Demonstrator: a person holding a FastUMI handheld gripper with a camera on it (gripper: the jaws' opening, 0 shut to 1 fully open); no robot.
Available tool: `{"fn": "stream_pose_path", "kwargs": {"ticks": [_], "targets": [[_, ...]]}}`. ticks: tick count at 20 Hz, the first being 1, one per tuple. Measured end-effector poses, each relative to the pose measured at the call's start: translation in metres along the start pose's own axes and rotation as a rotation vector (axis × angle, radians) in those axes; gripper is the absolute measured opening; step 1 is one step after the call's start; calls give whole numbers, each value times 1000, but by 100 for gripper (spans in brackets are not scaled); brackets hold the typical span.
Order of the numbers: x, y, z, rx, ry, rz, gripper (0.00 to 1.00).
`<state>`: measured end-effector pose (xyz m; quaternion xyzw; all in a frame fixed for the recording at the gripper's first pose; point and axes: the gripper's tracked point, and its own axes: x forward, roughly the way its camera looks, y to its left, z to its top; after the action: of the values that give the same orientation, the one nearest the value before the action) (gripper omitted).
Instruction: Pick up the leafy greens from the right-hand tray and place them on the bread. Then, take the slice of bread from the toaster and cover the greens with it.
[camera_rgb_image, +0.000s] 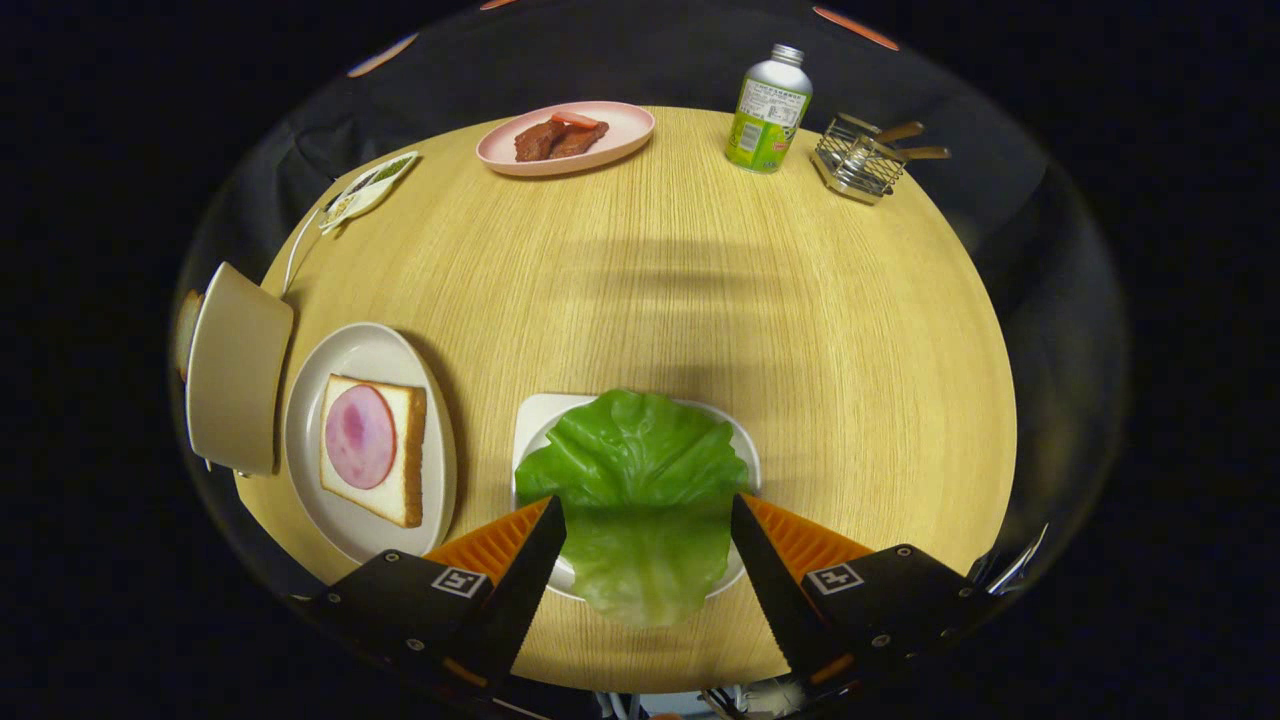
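A green lettuce leaf (640, 500) lies on a small white tray (532, 415), draping over its near edge. My gripper (648, 512) is open, its two fingers standing on either side of the leaf without pressing on it. To the left, a slice of bread (400, 490) topped with a round pink ham slice (359, 436) rests on a white oval plate (350, 350). Further left stands a beige toaster (235, 370), with the edge of a bread slice (187, 330) showing at its far side.
At the back of the round wooden table (800, 330) sit a pink plate of meat (566, 137), a green-labelled bottle (768, 112) and a wire rack with utensils (865, 158). A small packet (366, 188) lies at the back left.
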<state>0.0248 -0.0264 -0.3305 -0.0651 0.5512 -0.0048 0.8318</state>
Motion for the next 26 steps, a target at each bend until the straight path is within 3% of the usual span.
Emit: {"fn": "stream_pose_path", "kwargs": {"ticks": [8, 11, 19, 23, 26], "targets": [[16, 4, -8, 20, 68, 18, 99], [18, 6, -10, 25, 84, 26, 91], [20, 0, -10, 71, 90, 20, 43], [19, 2, -10, 93, 85, 27, 6], [13, 1, -7, 92, 68, 19, 1]]}}
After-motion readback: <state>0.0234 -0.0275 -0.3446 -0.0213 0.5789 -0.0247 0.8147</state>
